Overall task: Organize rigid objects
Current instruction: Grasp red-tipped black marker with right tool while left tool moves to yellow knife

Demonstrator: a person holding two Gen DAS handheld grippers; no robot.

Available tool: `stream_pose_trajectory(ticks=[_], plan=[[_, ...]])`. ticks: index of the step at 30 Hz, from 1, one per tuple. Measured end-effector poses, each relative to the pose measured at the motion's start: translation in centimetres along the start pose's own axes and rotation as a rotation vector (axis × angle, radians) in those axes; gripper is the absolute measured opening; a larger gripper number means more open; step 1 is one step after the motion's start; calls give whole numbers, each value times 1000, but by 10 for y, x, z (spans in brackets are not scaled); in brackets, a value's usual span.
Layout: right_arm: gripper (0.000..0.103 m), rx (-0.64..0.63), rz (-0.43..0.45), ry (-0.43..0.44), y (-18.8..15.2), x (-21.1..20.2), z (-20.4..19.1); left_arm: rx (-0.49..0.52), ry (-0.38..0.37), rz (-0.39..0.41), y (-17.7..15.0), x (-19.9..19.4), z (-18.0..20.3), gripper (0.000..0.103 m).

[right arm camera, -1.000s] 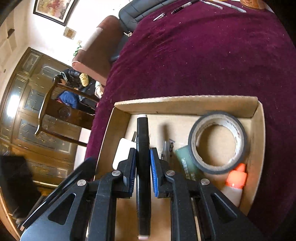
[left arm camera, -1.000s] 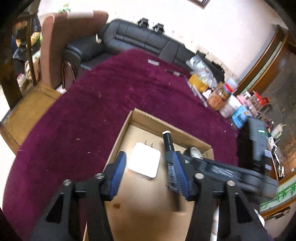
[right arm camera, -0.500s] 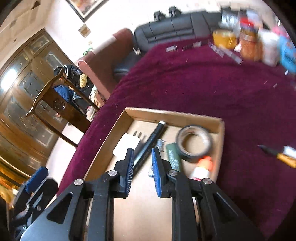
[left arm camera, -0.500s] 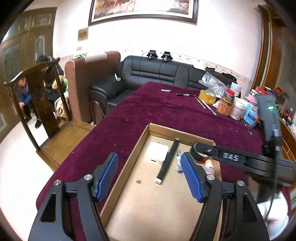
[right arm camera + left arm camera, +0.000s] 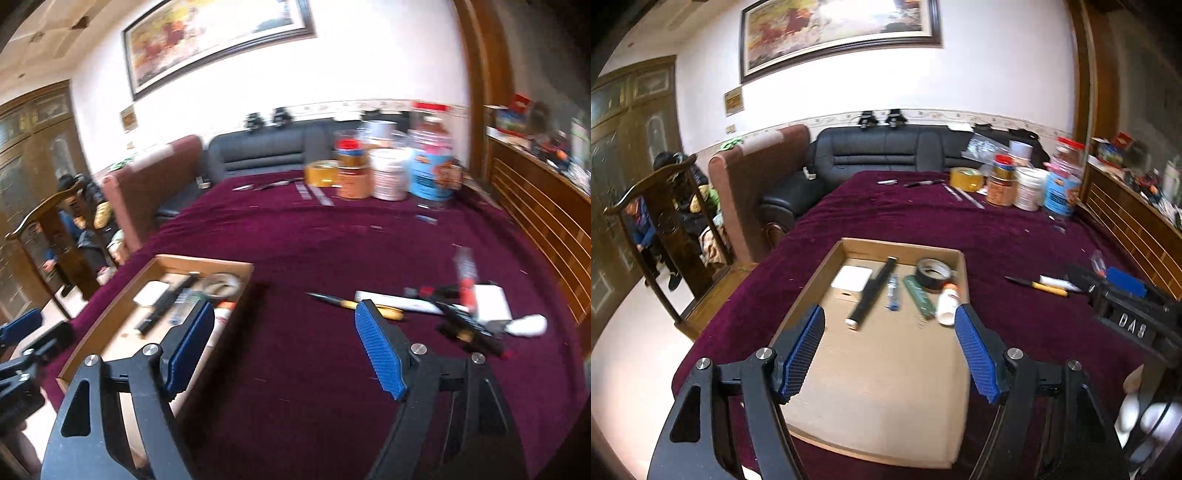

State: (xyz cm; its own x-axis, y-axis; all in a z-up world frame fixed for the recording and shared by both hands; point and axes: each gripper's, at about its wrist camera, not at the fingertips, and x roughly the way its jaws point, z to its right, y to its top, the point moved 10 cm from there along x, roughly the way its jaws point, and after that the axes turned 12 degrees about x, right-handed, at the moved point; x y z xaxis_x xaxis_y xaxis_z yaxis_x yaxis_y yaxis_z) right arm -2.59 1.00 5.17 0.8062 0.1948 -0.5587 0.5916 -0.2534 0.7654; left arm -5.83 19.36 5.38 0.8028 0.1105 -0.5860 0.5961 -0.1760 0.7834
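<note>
The cardboard box (image 5: 955,373) on the purple cloth is the landmark. Inside, at its far end, a white adapter (image 5: 851,277), black marker (image 5: 871,293), tape roll (image 5: 932,272) and glue bottle (image 5: 948,301) lie side by side, probably sorted. The left gripper (image 5: 890,352) hovers above the box, jaws opening, nothing between them. Right of the box loose pens (image 5: 354,304) wait; the right gripper (image 5: 284,349) is opening there, empty, likely to fetch one.
</note>
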Motion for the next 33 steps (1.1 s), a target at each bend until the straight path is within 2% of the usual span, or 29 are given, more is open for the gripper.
stream_pose_trajectory(ticks=[3, 5, 9, 12, 14, 17, 21, 22, 23, 24, 25, 27, 30, 32, 33], plan=[[79, 55, 27, -51, 10, -8, 43, 31, -20, -7, 1, -2, 19, 69], [79, 125, 26, -52, 17, -8, 75, 41, -53, -21, 1, -2, 33, 69], [79, 313, -58, -51, 27, 4, 135, 20, -163, -77, -5, 9, 60, 69], [79, 342, -40, -110, 36, 11, 172, 22, -217, -120, -14, 17, 81, 69], [79, 376, -58, -114, 37, 25, 191, 24, -255, -151, -18, 24, 95, 69], [79, 416, -110, -96, 35, 47, 208, 27, -300, -190, -21, 32, 114, 69], [76, 359, -158, -128, 30, 64, 219, 48, -316, -187, -19, 32, 130, 69], [71, 339, -173, -152, 27, 68, 220, 50, -320, -187, -17, 34, 132, 69], [61, 322, -205, -177, 19, 74, 220, 49, -325, -189, -17, 36, 134, 69], [59, 314, -230, -183, 12, 78, 220, 46, -331, -195, -17, 37, 137, 69], [56, 306, -247, -162, 7, 81, 214, 41, -340, -202, -17, 40, 139, 69], [50, 291, -316, -40, -8, 82, 189, 38, -352, -212, -19, 43, 143, 69], [49, 230, -384, 108, -25, 73, 150, 45, -357, -226, -23, 46, 147, 69], [49, 220, -385, 192, -25, 62, 135, 43, -367, -235, -25, 47, 149, 69], [49, 219, -364, 198, -22, 59, 135, 43, -368, -238, -27, 47, 150, 69]])
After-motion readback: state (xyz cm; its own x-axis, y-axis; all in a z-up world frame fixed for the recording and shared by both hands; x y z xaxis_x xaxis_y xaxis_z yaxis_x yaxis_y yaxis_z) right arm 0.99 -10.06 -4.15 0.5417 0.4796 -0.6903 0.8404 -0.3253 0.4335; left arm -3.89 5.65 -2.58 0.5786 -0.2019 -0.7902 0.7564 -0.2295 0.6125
